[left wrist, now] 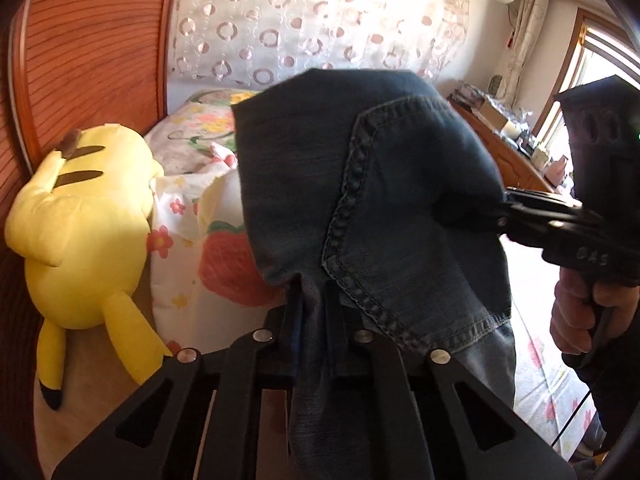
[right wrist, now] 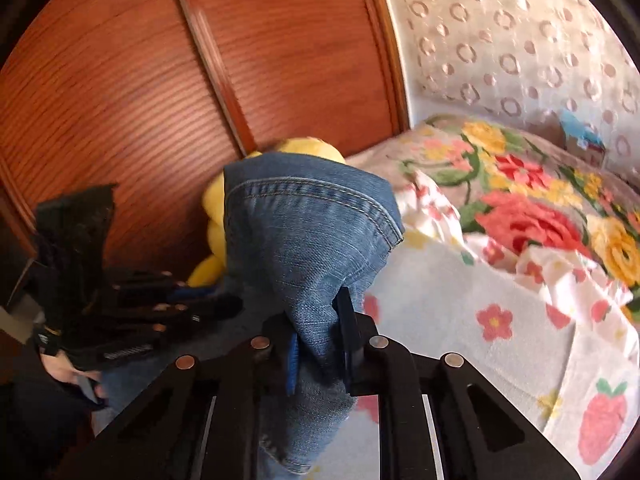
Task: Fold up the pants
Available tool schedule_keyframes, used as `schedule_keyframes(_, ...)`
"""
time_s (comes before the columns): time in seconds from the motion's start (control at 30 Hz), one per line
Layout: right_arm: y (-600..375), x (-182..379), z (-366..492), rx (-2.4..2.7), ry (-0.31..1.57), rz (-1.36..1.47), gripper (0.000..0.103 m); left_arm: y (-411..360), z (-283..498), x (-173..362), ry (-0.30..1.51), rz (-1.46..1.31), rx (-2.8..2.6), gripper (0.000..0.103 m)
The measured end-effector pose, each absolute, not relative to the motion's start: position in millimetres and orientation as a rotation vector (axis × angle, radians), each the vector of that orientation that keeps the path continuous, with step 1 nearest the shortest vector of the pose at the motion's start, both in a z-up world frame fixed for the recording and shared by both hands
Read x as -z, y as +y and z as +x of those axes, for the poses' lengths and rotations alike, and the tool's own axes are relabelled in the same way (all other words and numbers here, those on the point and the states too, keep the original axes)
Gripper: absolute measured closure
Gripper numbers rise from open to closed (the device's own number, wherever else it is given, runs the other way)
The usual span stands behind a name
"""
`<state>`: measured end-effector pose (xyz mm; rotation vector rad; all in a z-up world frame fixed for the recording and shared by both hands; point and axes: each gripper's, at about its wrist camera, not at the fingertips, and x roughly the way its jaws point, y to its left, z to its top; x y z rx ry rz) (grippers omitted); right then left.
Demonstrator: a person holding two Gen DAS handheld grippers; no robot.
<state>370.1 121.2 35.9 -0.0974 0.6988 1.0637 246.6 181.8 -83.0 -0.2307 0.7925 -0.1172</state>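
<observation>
Dark blue denim pants [left wrist: 380,200] hang bunched in front of the left wrist camera, a stitched seam curving down the middle. My left gripper [left wrist: 314,292] is shut on a fold of the fabric. From the right, my right gripper [left wrist: 506,208] pinches another edge of the same cloth, a hand [left wrist: 576,312] on its handle. In the right wrist view the pants [right wrist: 304,232] rise as a blue denim bundle, with my right gripper [right wrist: 316,320] shut on them. My left gripper [right wrist: 236,304] is at the left, its tips against the fabric.
A yellow plush toy [left wrist: 84,232] lies on the bed against the wooden panel [left wrist: 92,60]. Flowered and strawberry bedding [right wrist: 500,320] covers the bed below the pants. A patterned curtain [left wrist: 320,20] hangs behind it. A cluttered wooden desk [left wrist: 508,152] and a window stand at the far right.
</observation>
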Motion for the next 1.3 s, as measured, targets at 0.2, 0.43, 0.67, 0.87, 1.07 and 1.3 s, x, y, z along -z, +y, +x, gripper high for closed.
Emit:
schedule_keyframes(0.2, 130.8, -74.8, 345.7, -1.143, 0.633, -0.108, 0.089, 204.1, 215.4, 50.5, 0.698, -0.272, 0.081, 0.095)
schedule_keyframes(0.43, 155.1, -109.7, 327.3, -1.245, 0.563, -0.148, 0.089, 234.2, 189.0, 16.6, 0.598, -0.302, 0.014, 0.096)
schedule_keyframes(0.67, 156.3, -109.9, 351.3, -1.259, 0.525, -0.063, 0.090, 253.4, 196.0, -15.8, 0.543, -0.278, -0.044, 0.096)
schedule_keyframes(0.87, 147.7, -33.5, 417.7, -1.085, 0.650, -0.020, 0.089, 239.0, 251.1, 1.2, 0.613, -0.226, -0.068, 0.096)
schedule_keyframes(1.07, 119.1, 20.7, 460.9, -0.944, 0.772, -0.022, 0.083, 218.3, 270.6, 33.5, 0.705, -0.197, -0.007, 0.095)
schedule_keyframes(1.3, 96.5, 12.5, 466.2, -0.836, 0.771, -0.123, 0.052, 201.9, 261.1, 77.1, 0.827, -0.180, 0.006, 0.095)
